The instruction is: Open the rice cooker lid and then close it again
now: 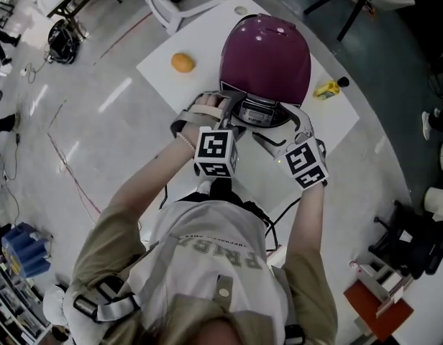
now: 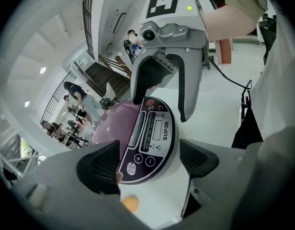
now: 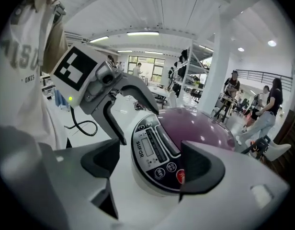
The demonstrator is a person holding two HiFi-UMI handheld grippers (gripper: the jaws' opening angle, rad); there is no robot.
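The rice cooker point(image 1: 259, 111) stands by the table's point(image 1: 200, 49) near edge, lid point(image 1: 265, 52) down. The left gripper point(image 2: 150, 164) and right gripper point(image 3: 152, 164) flank its control panel point(image 2: 154, 128), jaws apart, holding nothing. Step 1, opening, seems about to begin: next, press the front release.

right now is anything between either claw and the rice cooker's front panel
Nothing visible. The left claw and right claw, both open, face the front panel of the rice cooker directly from opposite sides; the orange lies off to the side.
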